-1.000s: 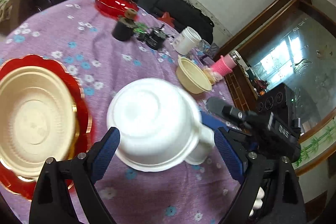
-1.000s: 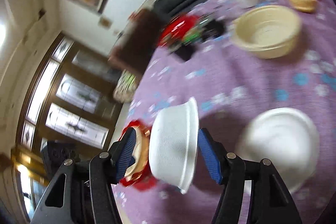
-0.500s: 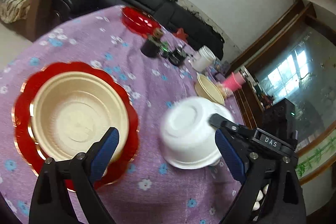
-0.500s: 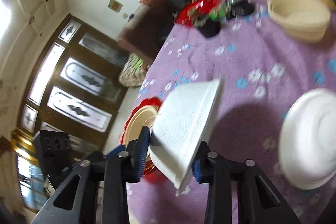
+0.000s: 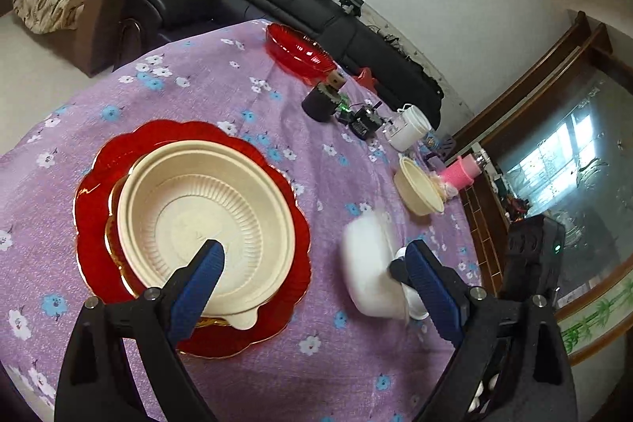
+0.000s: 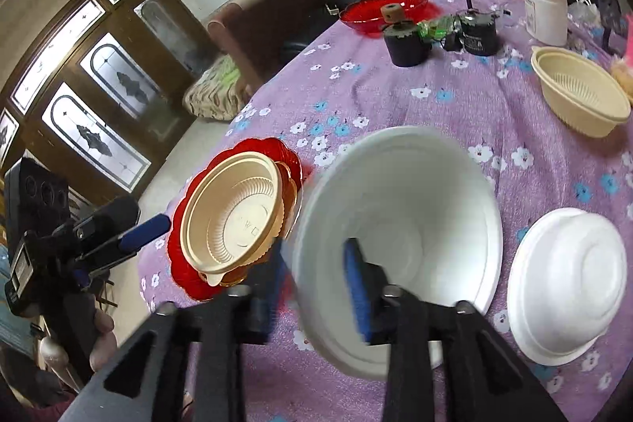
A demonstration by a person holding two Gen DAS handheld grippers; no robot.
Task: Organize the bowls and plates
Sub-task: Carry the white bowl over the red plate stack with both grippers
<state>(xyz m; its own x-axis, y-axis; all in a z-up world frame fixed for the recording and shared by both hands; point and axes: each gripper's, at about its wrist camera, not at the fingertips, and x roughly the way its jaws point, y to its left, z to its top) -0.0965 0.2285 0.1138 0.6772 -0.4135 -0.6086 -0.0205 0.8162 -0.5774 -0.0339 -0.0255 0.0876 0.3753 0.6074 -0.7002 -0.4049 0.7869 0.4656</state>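
The left gripper [image 5: 312, 275] hung with its blue-padded fingers [image 5: 198, 283] spread wide and nothing between them, above the desk [image 5: 205, 93] covered in a purple flowered cloth. Beneath its left finger sat a cream ribbed plastic bowl [image 5: 205, 220] nested on a red scalloped plate [image 5: 99, 165].

The right gripper [image 6: 316, 283] had a white foam bowl [image 6: 399, 208] by the rim, one finger inside the bowl and the other outside against its wall; the fingers were opening at that moment, and blur made it impossible to tell whether the pads pressed the wall. The bowl's mouth faced the right wrist camera, tilted.

A second white foam bowl [image 6: 565, 287] lay upside down on the cloth, just right of the held one. Farther back stood a smaller cream plastic bowl [image 6: 577, 97], a white tub [image 6: 544, 8], a black cylinder [image 6: 405, 46] and a red glass dish [image 6: 368, 10]. A person's hand [image 6: 101, 335] held the left gripper's handle at the desk's edge.
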